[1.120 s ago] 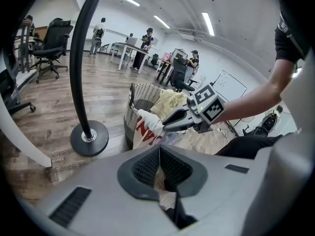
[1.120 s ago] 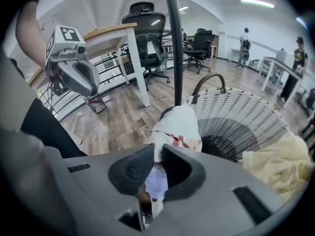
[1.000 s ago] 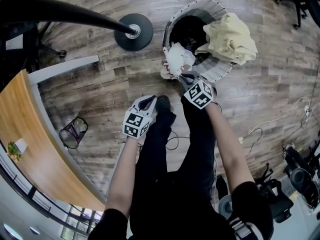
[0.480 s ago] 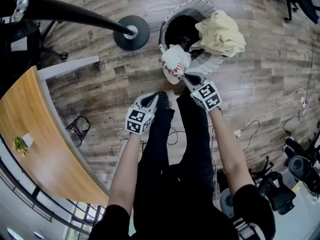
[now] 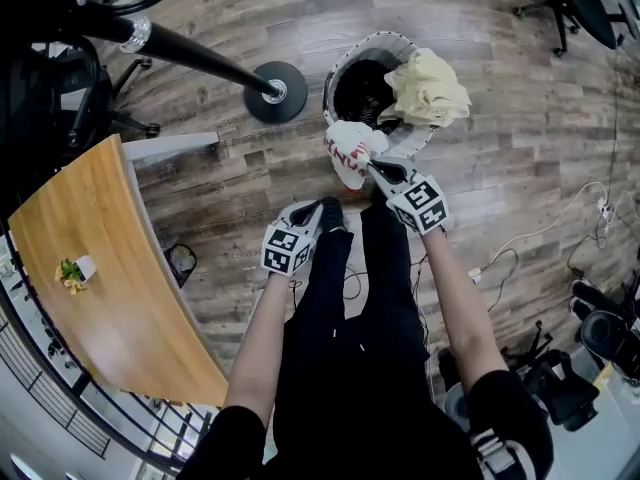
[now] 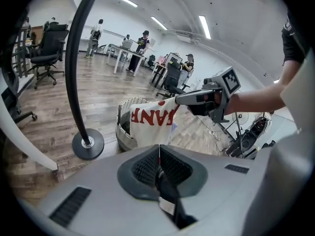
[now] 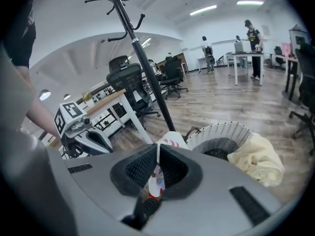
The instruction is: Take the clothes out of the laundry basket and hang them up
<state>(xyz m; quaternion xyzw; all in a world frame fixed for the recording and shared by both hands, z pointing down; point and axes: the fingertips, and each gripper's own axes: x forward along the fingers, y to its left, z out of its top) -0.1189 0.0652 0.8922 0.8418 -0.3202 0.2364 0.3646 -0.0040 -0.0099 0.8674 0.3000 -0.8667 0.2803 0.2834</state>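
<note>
- My right gripper (image 5: 378,171) is clamped on a white shirt (image 5: 350,150) with red letters.
- The shirt hangs bunched up, right by the laundry basket (image 5: 396,40).
- My left gripper (image 5: 320,213) is closed on nothing.

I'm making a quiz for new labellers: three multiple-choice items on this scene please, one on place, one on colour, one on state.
1. Where does the cream garment lie?
A. Over the rim of the laundry basket
B. On the wooden desk
C. On the coat stand

2. What colour is the lettering on the white garment?
A. Blue
B. Red
C. Green

3. How are the left tongs?
A. Shut on the white garment
B. Wide open
C. Shut and empty

Answers: 1 A, it drapes over the rim; 2 B, red letters show on it; 3 C, the jaws meet with nothing between.
</note>
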